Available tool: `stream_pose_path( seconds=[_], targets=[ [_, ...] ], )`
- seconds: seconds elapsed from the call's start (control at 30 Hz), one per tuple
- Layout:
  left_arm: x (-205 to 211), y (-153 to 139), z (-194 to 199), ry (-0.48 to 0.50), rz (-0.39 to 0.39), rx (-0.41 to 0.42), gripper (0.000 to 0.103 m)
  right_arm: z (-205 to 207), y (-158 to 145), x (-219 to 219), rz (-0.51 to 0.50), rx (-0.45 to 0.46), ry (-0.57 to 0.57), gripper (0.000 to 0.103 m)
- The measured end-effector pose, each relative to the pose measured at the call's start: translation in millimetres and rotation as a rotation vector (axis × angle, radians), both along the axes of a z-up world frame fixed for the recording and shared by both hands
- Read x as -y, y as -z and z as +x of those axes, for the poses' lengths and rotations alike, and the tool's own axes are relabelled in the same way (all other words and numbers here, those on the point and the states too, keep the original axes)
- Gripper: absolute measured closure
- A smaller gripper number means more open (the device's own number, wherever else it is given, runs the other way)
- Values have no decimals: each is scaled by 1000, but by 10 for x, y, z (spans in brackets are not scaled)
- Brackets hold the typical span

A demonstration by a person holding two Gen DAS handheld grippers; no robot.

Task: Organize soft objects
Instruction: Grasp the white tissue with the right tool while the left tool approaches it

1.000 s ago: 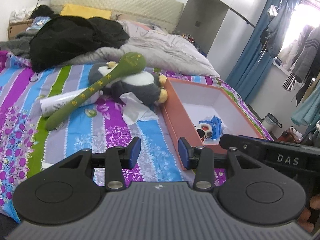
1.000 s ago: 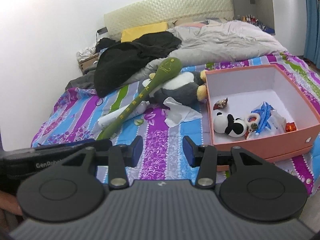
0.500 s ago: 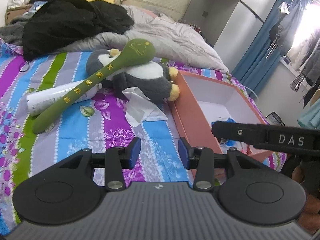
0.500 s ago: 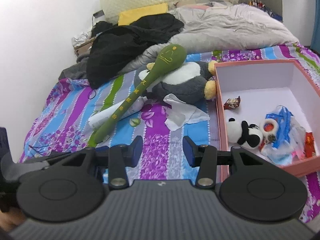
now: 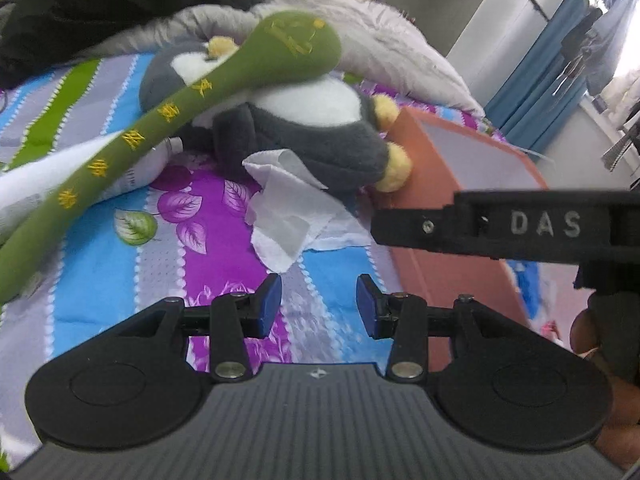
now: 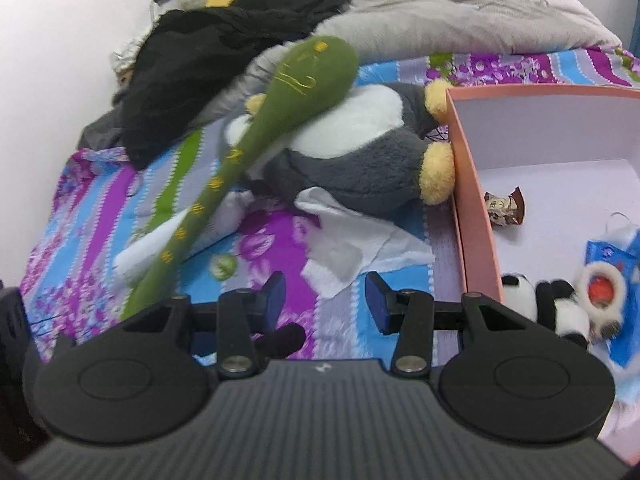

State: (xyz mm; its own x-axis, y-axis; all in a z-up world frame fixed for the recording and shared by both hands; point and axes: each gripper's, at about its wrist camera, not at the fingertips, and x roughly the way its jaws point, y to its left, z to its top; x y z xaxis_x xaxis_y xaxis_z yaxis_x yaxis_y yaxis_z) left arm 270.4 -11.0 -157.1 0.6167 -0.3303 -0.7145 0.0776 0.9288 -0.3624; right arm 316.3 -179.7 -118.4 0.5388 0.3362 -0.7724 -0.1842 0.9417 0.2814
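Note:
A grey and white penguin plush (image 5: 304,128) (image 6: 360,160) lies on the striped bedspread beside an open orange box (image 5: 432,184) (image 6: 472,184). A long green plush club (image 5: 168,120) (image 6: 256,144) leans across it. A crumpled white tissue (image 5: 284,208) (image 6: 352,248) lies in front of the penguin. My left gripper (image 5: 318,306) is open and empty, just short of the tissue. My right gripper (image 6: 326,300) is open and empty over the tissue's near edge. A small panda plush (image 6: 560,312) lies in the box.
A white tube (image 5: 24,196) (image 6: 160,248) lies under the club. The box also holds a blue bag (image 6: 616,264) and a snack wrapper (image 6: 504,208). Black clothes (image 6: 224,60) and a grey quilt (image 6: 460,12) are piled behind. The right gripper's body (image 5: 504,220) crosses the left wrist view.
Both grippers have moved forward and down toward the tissue and penguin, which now look much larger. Both stay open.

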Motion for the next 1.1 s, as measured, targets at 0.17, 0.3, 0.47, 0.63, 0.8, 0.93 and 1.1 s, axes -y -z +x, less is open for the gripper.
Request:
stream_pose_path(
  seconds=[0.17,0.3,0.47,0.63,0.8,0.93,1.1],
  targets=[
    [14,301,390,3,-13,-22,56,395,235,-65,-43,-27,19,56],
    [24,454,621,6,-4,-16,57,650,405,-123,-63,-56,19,56],
    [37,605,867,15,-5,-18,57,905,615,-181,-93,-90,16,56],
    [75,728,1032,28,2,-20,63,1072,777,-249,-127,-106,4,56],
    [48,837,1146,4,10,-45,78,1202,942,-257,-114,-148,13,56],
    [3,885,1190,-7,-10,-59,90,1214,968,-253,-124,-147,6,77],
    [-44,874,1169,-35,-39,-73,101,1119,884,-250,-121,-132,-5,91]
  ],
)
